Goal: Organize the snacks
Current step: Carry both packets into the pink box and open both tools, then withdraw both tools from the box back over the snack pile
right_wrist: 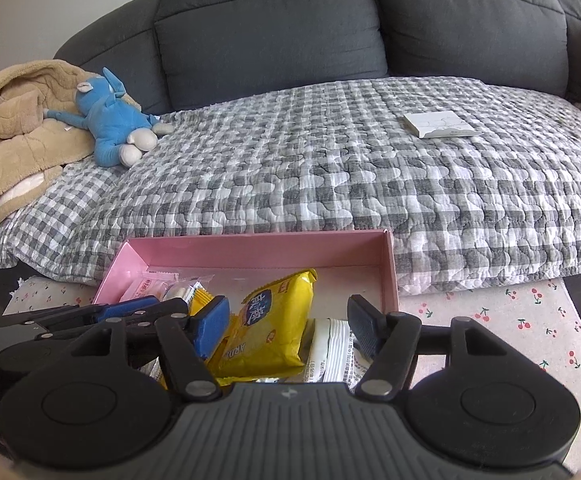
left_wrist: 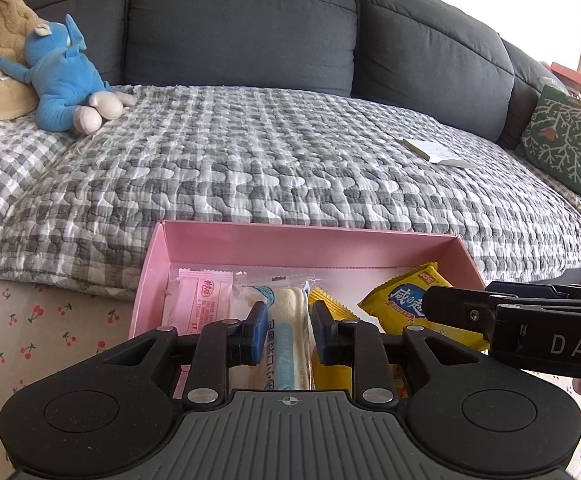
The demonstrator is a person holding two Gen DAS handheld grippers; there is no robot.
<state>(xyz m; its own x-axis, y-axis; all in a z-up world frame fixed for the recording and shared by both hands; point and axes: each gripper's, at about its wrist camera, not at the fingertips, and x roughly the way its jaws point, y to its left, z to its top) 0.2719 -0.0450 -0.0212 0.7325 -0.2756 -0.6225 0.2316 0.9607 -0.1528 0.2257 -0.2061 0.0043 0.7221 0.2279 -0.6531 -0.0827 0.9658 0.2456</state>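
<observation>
Sofa-side tabletop: your left gripper (left_wrist: pixel 288 330) jaws flank, unclenched, a soft, light white packet (left_wrist: pixel 288 320); right gripper (right_wrist: pixel 288 326) released over the crinkly yellow packet (right_wrist: pixel 274 320) — take its middle.

The left gripper (left_wrist: pixel 288 330) has a ribbed grey body with a small crosshair mark, glossy black side plates with round recesses, black linkage arms on silver rivets, and blue ribbed pads (left_wrist: pixel 259 330). The right gripper (right_wrist: pixel 288 328) is built the same, with a small light mark on its grey body; from the left wrist camera its black flank shows a screw and the white letters "DAS".
</observation>
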